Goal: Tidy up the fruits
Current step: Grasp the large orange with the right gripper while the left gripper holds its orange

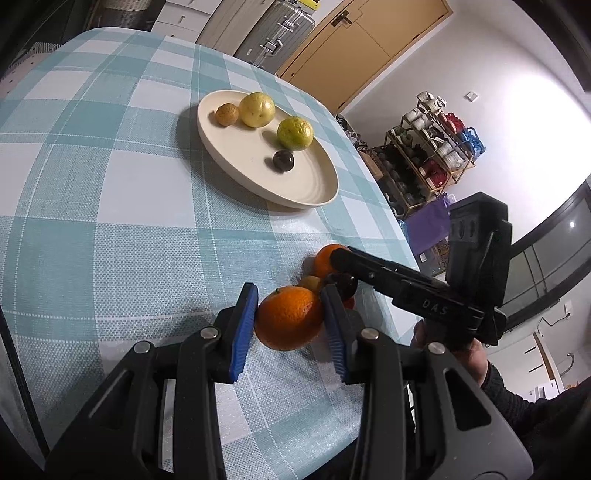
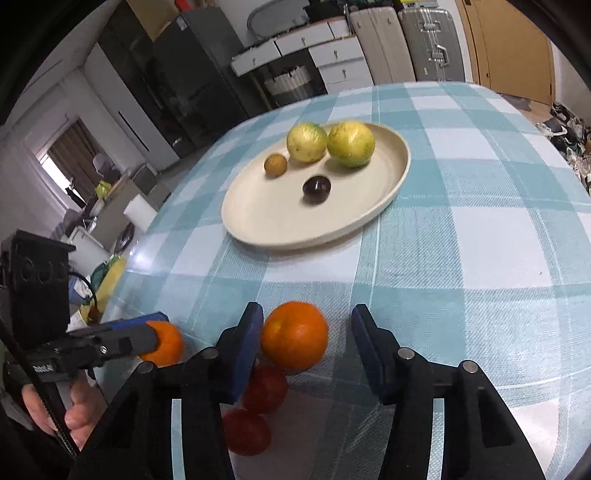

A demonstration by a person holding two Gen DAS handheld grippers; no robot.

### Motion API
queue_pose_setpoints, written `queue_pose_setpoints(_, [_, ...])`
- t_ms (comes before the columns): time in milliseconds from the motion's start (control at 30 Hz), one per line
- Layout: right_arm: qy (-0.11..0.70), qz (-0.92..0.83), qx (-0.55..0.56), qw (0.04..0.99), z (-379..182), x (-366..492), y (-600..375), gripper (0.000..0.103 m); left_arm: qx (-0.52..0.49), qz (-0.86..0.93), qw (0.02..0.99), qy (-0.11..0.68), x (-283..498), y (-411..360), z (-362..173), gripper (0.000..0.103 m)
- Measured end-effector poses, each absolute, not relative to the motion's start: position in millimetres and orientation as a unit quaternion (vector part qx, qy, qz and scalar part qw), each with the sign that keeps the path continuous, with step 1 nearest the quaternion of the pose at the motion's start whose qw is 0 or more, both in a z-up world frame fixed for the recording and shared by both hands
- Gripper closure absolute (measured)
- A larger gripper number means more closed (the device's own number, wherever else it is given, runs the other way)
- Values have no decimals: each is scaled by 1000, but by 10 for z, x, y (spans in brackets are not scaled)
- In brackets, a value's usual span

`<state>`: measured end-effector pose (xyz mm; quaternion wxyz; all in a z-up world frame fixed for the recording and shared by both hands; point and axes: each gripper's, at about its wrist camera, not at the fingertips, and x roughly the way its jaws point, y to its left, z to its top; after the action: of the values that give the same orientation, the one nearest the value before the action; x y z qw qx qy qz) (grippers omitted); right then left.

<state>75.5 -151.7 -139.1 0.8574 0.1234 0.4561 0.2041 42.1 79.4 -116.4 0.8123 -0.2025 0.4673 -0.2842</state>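
A cream plate point(image 1: 317, 184) point(image 2: 273, 218) on the checked tablecloth holds two yellow-green citrus fruits point(image 1: 257, 109) point(image 1: 295, 133), a small brown fruit point(image 1: 226, 114) and a dark plum point(image 1: 283, 160). My left gripper point(image 1: 291, 310) has its blue pads around an orange point(image 1: 288, 317) on the cloth; the right pad touches it, the left pad stands just off it. In the right wrist view my right gripper point(image 2: 306, 332) is open around another orange point(image 2: 295, 334). Two red fruits point(image 2: 266, 387) point(image 2: 245, 430) lie beneath it. The left gripper and its orange point(image 2: 166, 343) show at the lower left.
The fruit cluster lies near the table's edge point(image 1: 399, 236). More small fruits point(image 1: 341, 286) sit behind the left orange. A shelf of cups point(image 1: 432, 147), suitcases point(image 1: 273, 33) and cabinets point(image 2: 325, 51) stand beyond the table.
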Motion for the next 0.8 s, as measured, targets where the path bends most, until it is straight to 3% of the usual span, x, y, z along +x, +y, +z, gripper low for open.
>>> queue_pose_setpoints(100, [459,208,131,854,-1419,754,-1491,53,-205,-284,812,468,421,796,-1168,70])
queue_pose_setpoints(167, [458,221,134,850,-1419,747,-1463,64,-206,-284,811,468,417,806,-1169,70])
queue_pose_setpoints(800, [418,235,180,859,-1268,724,-1639,66,-205,-273,822,456,571,833,-1069,70])
